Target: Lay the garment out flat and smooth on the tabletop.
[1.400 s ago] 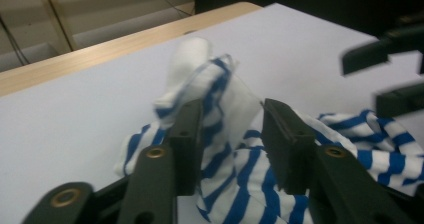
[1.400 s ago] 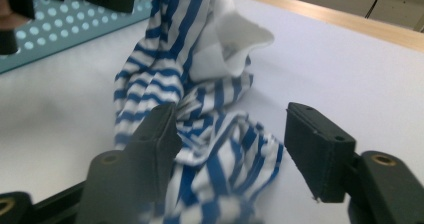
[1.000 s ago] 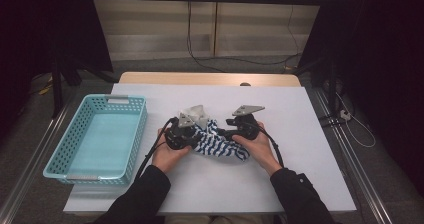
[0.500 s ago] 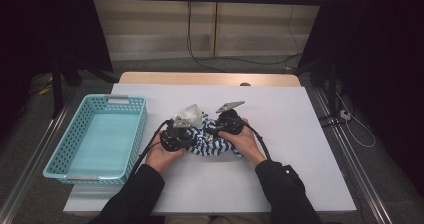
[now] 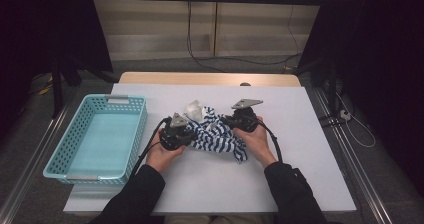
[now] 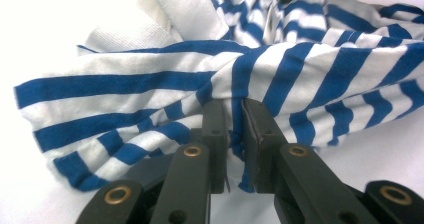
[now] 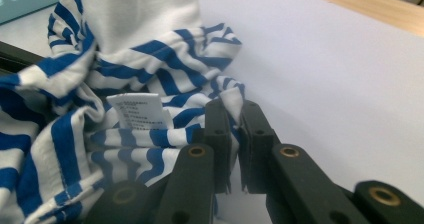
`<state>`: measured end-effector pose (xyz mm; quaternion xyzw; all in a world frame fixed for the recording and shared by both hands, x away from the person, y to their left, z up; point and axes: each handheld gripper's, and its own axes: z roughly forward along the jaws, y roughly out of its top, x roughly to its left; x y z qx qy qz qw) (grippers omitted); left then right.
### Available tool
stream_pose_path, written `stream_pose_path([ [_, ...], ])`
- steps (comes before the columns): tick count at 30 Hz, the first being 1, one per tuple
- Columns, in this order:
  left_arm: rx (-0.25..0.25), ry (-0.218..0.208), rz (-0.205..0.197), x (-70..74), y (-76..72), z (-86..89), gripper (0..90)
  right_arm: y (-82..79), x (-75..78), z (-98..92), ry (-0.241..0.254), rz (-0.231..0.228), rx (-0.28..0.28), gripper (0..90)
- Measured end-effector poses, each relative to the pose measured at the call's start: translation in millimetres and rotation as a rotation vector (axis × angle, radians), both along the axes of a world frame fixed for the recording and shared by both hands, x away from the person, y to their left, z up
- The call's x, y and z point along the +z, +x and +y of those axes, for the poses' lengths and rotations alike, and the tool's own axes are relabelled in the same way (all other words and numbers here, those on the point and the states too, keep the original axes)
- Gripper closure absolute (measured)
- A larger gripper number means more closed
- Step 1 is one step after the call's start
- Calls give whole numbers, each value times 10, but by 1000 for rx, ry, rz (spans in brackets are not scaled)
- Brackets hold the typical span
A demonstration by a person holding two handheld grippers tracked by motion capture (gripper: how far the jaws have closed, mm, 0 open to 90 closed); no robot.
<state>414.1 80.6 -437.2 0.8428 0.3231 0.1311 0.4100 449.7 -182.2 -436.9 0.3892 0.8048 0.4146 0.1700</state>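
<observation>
Two claws are seen closed on one blue-and-white striped garment [image 5: 216, 134], which lies bunched on the white worktop [image 5: 300, 134] between them. Well to the left of the left claw [image 5: 181, 136], a turquoise basket [image 5: 131, 134] is set on the worktop, just as it was a second ago. The left claw is held by the left hand [image 5: 162, 156] at the garment's left end; in the left gripper view its jaws have just been closing and a pinched fold of the striped cloth [image 6: 235, 84] is clamped between them. Beyond that claw, a plain white patch of the garment [image 5: 194, 110] is raised, and a small white label [image 7: 136, 111] is seen in the right gripper view, just to the left of the right claw [image 7: 236, 115]. The right claw [image 5: 231, 124] is held by the right hand [image 5: 257, 139] at the garment's right edge; its jaws too have just been closing, and a striped hem is gripped between them. Compared with a second ago, the two claws are found closer to each other, and the garment is gathered more tightly between them, with a striped tail left trailing toward the person below the right claw.
</observation>
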Motion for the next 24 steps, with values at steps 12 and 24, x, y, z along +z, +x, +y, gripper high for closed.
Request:
stream_pose_path([
  [12,-29,5,4,-34,-22,-56,900,-226,111,-512,14,-48,-94,845],
  [24,73,-108,-77,75,106,-47,537,-452,83,-522,-6,-61,-48,844],
])
